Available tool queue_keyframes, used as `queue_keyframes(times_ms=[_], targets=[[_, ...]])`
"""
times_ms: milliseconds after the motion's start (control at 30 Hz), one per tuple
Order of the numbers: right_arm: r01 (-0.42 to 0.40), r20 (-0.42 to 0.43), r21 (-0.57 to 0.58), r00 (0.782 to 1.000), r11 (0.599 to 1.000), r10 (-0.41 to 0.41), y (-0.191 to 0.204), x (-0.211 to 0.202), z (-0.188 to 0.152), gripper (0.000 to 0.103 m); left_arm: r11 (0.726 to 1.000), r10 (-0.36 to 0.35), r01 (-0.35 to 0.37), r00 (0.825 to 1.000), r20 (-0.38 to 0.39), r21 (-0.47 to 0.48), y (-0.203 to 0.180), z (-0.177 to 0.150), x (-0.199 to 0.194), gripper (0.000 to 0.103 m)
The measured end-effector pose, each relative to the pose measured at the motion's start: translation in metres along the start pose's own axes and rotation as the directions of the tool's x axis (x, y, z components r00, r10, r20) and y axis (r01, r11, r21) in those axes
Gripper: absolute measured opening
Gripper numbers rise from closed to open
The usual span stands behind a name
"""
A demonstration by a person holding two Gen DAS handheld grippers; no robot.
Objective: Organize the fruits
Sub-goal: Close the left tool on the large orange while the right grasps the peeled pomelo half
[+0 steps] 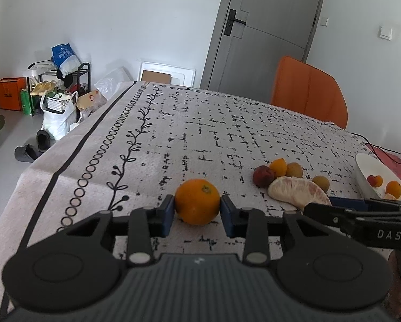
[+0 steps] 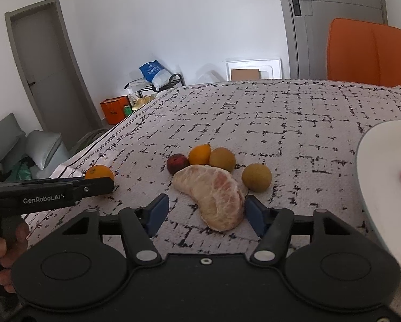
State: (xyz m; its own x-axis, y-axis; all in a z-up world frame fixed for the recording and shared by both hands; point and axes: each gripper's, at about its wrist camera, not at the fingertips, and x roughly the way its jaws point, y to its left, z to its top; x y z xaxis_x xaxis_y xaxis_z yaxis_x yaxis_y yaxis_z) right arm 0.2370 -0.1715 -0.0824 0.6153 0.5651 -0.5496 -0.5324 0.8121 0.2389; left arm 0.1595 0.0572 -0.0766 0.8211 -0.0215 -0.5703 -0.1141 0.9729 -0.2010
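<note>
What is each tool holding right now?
Left tool: closed on the orange, pads touching both sides.
Right tool: open around the pomelo segment; left pad clear of it.

a lived-in home, dining area. indicators: table (image 1: pixel 200 123) under a patterned tablecloth, orange upholstered chair (image 1: pixel 309 90), grey interior door (image 1: pixel 265 24) with lever handle, wall switch (image 1: pixel 385 32). floor clutter: shoe rack (image 1: pixel 63 80), slippers (image 1: pixel 32 146), shopping bags (image 1: pixel 58 118), orange box (image 1: pixel 10 94). sofa cushions (image 2: pixel 43 147) in the right wrist view.
</note>
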Motion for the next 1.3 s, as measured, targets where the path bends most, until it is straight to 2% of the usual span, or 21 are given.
queue_keyframes(times_ms=[267,600,900,1067,1167,1200,1300], targets=[[-0.041,-0.022,-0.014,0.999,0.999,0.041,0.01,-0.01,-0.007,0.052,1.0,0.007,-0.007,1.0,0.007,-0.012,0.005,-0.003,-0.009,0.035],[0.043,-0.022,-0.059,0.999,0.997,-0.044,0.014,0.005,0.001,0.052,1.0,0.009,-0.009,1.0,0.013,-0.022,0.011,-0.003,-0.013,0.035],[0.058,-0.015,-0.104,0.998,0.993,-0.06,0.018,0.017,0.006,0.053,0.999,0.011,-0.011,1.0,0.021,-0.034,0.017,-0.001,-0.014,0.035],[0.078,-0.021,-0.168,0.996,0.983,-0.083,0.026,0.023,0.006,0.052,0.999,0.017,-0.016,1.0,0.019,-0.033,0.018,-0.001,-0.013,0.035],[0.107,-0.02,-0.238,0.993,0.965,-0.115,0.036,0.024,0.003,0.045,0.999,0.017,-0.017,1.0,0.017,-0.038,0.02,-0.001,-0.014,0.035],[0.108,-0.019,-0.238,0.993,0.965,-0.116,0.036,0.023,0.003,0.038,0.999,0.017,-0.017,1.0,0.019,-0.037,0.019,-0.001,-0.015,0.035],[0.096,-0.022,-0.228,0.994,0.969,-0.103,0.034,0.021,0.004,0.037,0.999,0.013,-0.013,1.0,0.023,-0.034,0.017,-0.001,-0.017,0.035]])
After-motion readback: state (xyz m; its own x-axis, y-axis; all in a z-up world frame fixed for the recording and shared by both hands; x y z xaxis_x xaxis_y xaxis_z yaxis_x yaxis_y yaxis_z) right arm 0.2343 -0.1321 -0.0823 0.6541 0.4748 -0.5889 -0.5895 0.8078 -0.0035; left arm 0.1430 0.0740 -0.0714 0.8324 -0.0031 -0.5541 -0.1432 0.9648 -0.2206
